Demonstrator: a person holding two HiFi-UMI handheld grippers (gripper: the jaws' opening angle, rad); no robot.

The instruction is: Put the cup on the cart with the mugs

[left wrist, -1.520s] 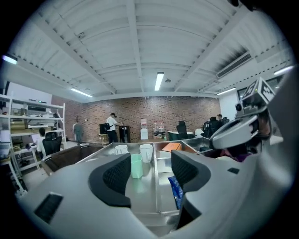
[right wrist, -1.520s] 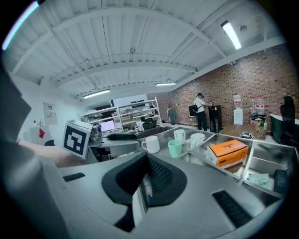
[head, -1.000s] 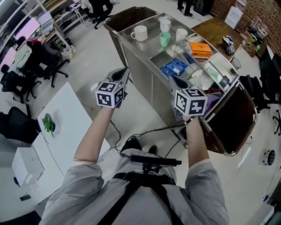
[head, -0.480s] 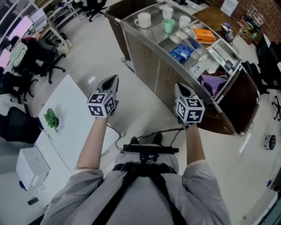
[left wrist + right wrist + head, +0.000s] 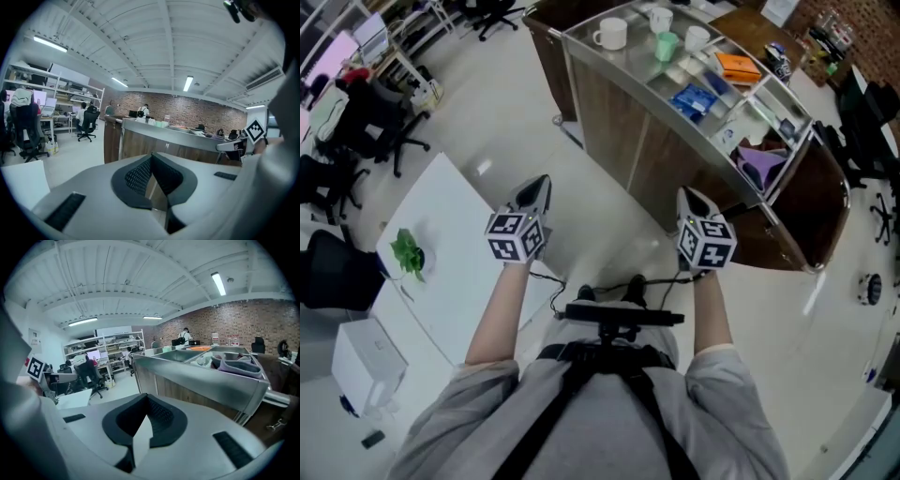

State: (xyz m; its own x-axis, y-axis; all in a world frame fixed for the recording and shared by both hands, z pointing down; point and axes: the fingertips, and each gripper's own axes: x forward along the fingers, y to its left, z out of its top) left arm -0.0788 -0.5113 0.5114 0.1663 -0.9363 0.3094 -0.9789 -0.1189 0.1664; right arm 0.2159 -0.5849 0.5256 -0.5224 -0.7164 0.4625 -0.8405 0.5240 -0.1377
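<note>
Grippers: I hold two. My left gripper [image 5: 540,182] has its jaws pressed together with nothing between them. My right gripper [image 5: 687,193] is likewise closed and empty.
Cart: one steel-topped cart [image 5: 614,82] with wood-panelled sides stands ahead of both grippers, nearer my right one, and touches neither.
Green cup: one green cup [image 5: 666,44] stands upright on the far end of the cart top, well apart from both grippers.
White mugs: three white mugs [image 5: 609,36] are on that same end of the cart, grouped closely around the green cup.
Other cart contents: one orange box [image 5: 739,66], one blue packet [image 5: 692,97] and one purple item [image 5: 759,169] lie beyond my right gripper.
White table: one white table [image 5: 450,281] is beside and below my left gripper, with one small green object [image 5: 406,253] on it.
Floor: the pale, glossy floor [image 5: 609,216] lies beneath both grippers.
Room: it is an open workshop with a brick wall [image 5: 197,112], a white ribbed ceiling with strip lights [image 5: 187,83], and black office chairs [image 5: 380,122] off to my left.
</note>
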